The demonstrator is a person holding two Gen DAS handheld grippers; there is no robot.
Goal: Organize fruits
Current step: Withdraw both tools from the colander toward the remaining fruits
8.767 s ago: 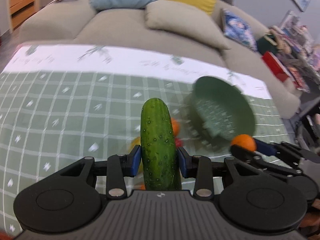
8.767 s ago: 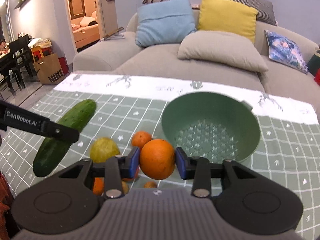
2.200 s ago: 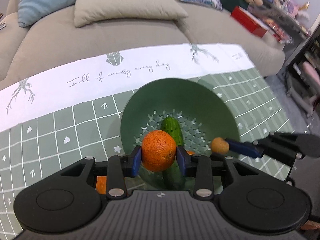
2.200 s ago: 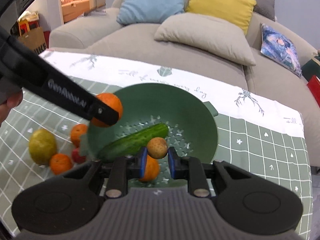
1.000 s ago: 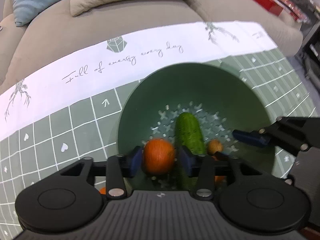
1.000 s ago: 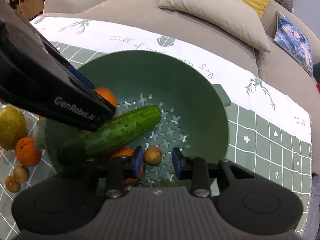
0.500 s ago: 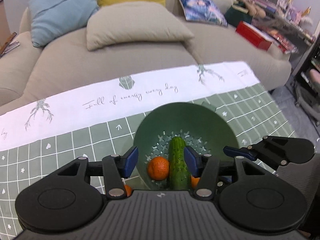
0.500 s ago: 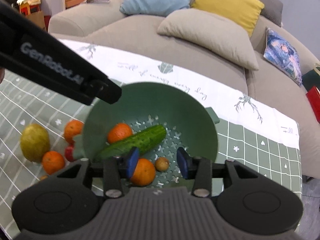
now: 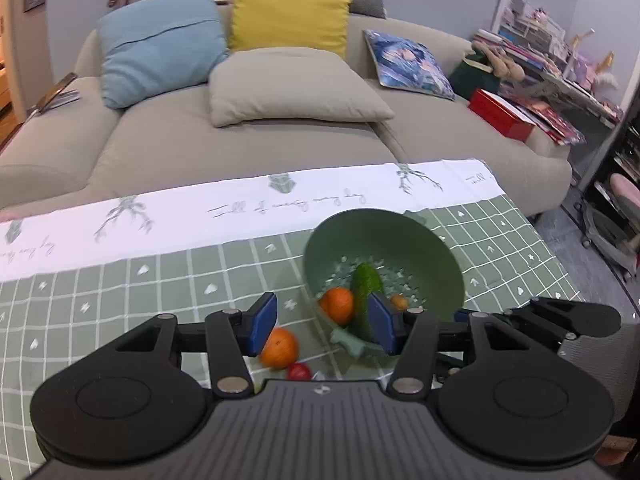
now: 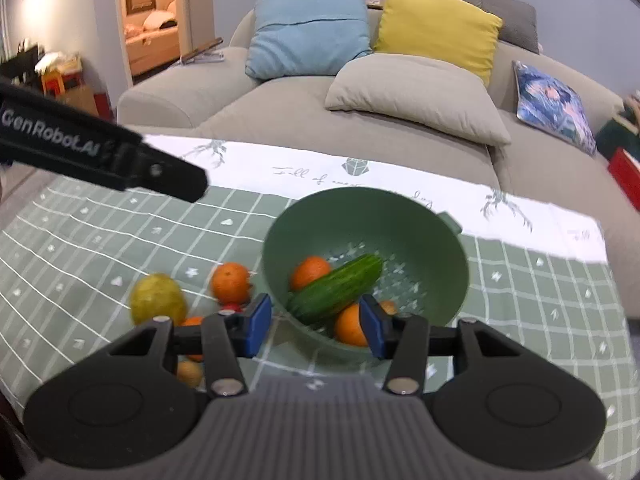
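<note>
A green colander (image 10: pixel 420 220) (image 9: pixel 400 232) stands on the checked tablecloth. It holds a cucumber (image 10: pixel 336 288) (image 9: pixel 364 284), two oranges (image 10: pixel 310 270) (image 10: pixel 350 330) and a small brown fruit (image 9: pixel 399 302). My left gripper (image 9: pixel 322 326) is open and empty, raised in front of the colander. My right gripper (image 10: pixel 316 326) is open and empty, raised at the colander's near rim. On the cloth left of the colander lie an orange (image 10: pixel 230 282) (image 9: pixel 280 347), a yellow pear (image 10: pixel 158 300), a small red fruit (image 9: pixel 299 371), another orange (image 10: pixel 192 322) and a small brown fruit (image 10: pixel 189 374).
A beige sofa (image 9: pixel 240 140) with blue, yellow, beige and patterned cushions runs along the table's far side. A red box (image 9: pixel 500 114) and cluttered shelves stand at the right. The left gripper's arm (image 10: pixel 96 156) crosses the right wrist view at the upper left.
Both grippers have let go of their fruit into the colander, opened wide, and pulled back and up. The colander now looks smaller and farther off.
</note>
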